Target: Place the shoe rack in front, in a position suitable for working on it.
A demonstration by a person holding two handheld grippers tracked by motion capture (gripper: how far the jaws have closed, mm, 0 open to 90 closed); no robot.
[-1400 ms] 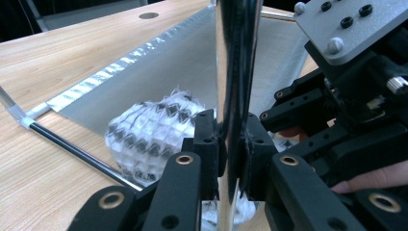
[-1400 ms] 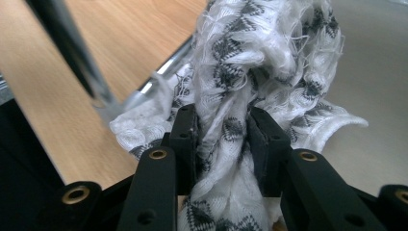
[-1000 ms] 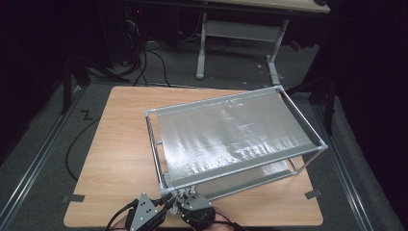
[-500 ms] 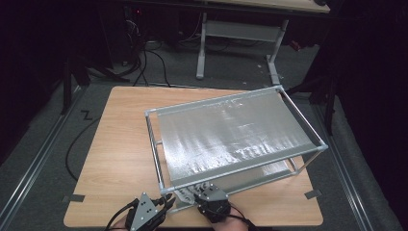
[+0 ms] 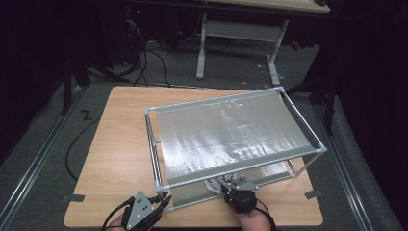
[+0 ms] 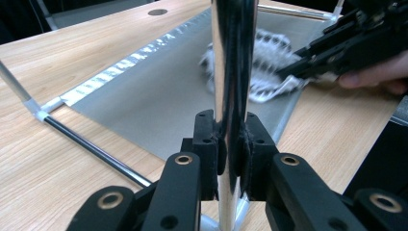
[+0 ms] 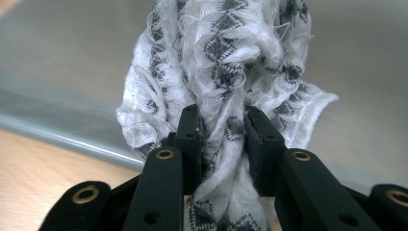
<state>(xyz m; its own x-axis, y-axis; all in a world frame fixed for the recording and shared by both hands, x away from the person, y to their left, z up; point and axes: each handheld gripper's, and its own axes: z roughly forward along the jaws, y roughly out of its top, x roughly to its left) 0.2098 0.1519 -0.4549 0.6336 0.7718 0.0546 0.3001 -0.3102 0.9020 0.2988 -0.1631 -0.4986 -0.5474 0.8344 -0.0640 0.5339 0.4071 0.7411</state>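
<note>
A metal-framed rack with two grey shelves stands on the wooden table. My left gripper sits at the rack's front left corner, and in the left gripper view it is shut on the upright chrome post. A white cloth with a black pattern is bunched between the jaws of my right gripper, which is shut on it. In the high view that gripper holds the cloth at the front edge of the lower shelf, under the upper shelf. The left gripper view shows the cloth on the lower shelf.
The rack takes up the right half of the table, with bare wood to its left. Both hands are at the table's front edge. A second table with white legs and floor cables lie beyond.
My right gripper has moved to the right along the rack's front, away from the left gripper, carrying the cloth to the lower shelf. The left gripper has stayed on the post.
</note>
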